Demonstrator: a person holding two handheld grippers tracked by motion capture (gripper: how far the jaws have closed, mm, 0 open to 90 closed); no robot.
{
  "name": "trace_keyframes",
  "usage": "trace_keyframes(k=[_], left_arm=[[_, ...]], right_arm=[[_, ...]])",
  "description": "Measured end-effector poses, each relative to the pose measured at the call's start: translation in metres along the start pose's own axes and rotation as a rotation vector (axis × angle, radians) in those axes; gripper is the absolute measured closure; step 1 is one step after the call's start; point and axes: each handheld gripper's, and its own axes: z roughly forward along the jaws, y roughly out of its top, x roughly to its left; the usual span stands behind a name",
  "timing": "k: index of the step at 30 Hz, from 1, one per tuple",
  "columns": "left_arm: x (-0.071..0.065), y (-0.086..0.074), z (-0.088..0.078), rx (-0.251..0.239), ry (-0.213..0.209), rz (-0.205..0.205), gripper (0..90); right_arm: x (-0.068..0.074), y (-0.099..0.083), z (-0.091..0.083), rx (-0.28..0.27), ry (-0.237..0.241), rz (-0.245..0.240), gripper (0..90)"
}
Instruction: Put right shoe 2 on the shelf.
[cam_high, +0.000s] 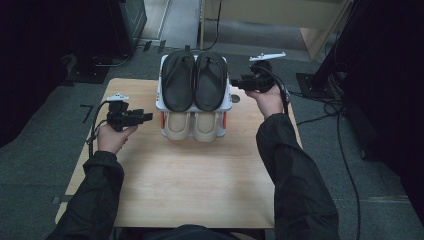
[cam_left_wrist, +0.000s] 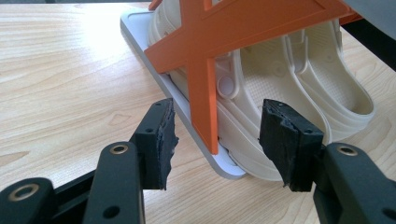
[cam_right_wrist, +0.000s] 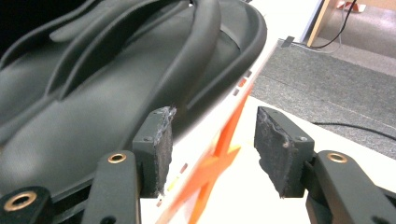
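A small two-level shoe rack (cam_high: 159, 103) stands at the far middle of the wooden table (cam_high: 190, 185). A pair of black sandals (cam_high: 194, 80) lies on its white top shelf, and a pair of cream sandals (cam_high: 192, 125) sits below. My left gripper (cam_high: 148, 116) hovers left of the rack, open and empty. In the left gripper view, its jaws (cam_left_wrist: 217, 140) face the orange cross brace (cam_left_wrist: 205, 51) and the cream sandals (cam_left_wrist: 280, 79). My right gripper (cam_high: 234, 82) is at the top shelf's right edge, open. The right gripper view (cam_right_wrist: 212, 144) shows a black sandal (cam_right_wrist: 93, 102) just ahead, with the shelf edge between the pads.
Grey carpet surrounds the table. Cables (cam_high: 345, 150) trail over the floor on the right, a light wooden cabinet (cam_high: 280, 15) stands behind, and dark equipment (cam_high: 100, 35) sits at the back left. The near half of the table is bare wood.
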Motion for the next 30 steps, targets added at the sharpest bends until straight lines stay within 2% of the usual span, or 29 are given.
trace_keyframes(k=[12,15,20,23,30], left_arm=[[-0.004,-0.004,0.003,0.005,-0.004,0.003,44.2],[-0.005,-0.004,0.003,0.008,-0.004,0.010,43.9],[-0.008,-0.006,0.002,0.031,-0.012,0.016,42.8],[-0.010,-0.008,0.001,0.015,-0.014,0.022,42.5],[-0.016,-0.012,0.002,0.033,-0.018,0.038,41.8]], right_arm=[[-0.010,-0.040,-0.007,-0.009,0.009,-0.045,47.2],[-0.008,-0.050,-0.007,-0.005,0.020,-0.044,47.2],[-0.005,-0.068,-0.007,0.004,0.035,-0.069,47.0],[-0.005,-0.079,-0.007,0.016,0.042,-0.084,46.6],[0.000,-0.107,-0.006,0.014,0.063,-0.077,46.1]])
